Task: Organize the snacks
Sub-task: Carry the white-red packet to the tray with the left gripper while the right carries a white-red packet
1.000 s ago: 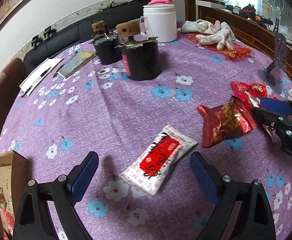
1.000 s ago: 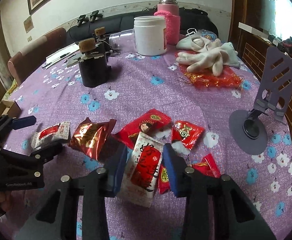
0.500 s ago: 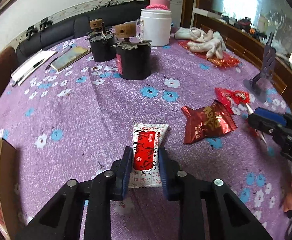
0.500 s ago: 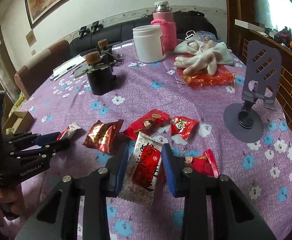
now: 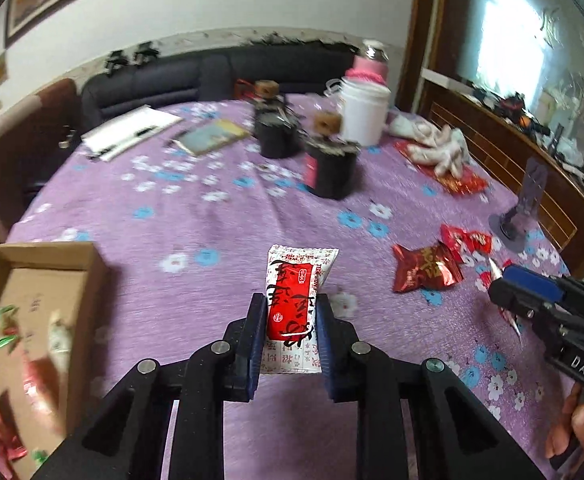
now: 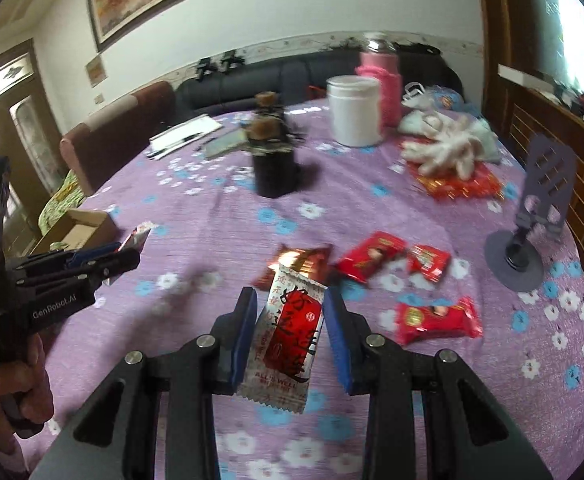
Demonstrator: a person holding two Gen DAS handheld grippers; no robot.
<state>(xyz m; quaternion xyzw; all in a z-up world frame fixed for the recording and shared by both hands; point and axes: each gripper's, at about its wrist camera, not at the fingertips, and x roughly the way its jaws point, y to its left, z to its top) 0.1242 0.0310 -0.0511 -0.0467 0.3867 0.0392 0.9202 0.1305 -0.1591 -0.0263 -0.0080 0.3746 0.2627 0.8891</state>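
Observation:
My left gripper is shut on a white snack packet with a red label, held upright above the purple tablecloth. My right gripper is shut on a second white-and-red packet, also off the table. Each gripper shows in the other's view: the right gripper at the right edge, the left gripper at the left. An open cardboard box with several snacks inside sits at the table's left edge. A dark red foil packet and three red packets lie loose on the cloth.
Two black canisters, a white jar, a pink flask, white gloves and papers fill the far side. A grey phone stand stands at the right. A person's hand grips the left handle.
My left gripper closed on the white-and-red packet that lay on the cloth and lifted it, swinging left so the box came into view. The right gripper rose with its packet still held.

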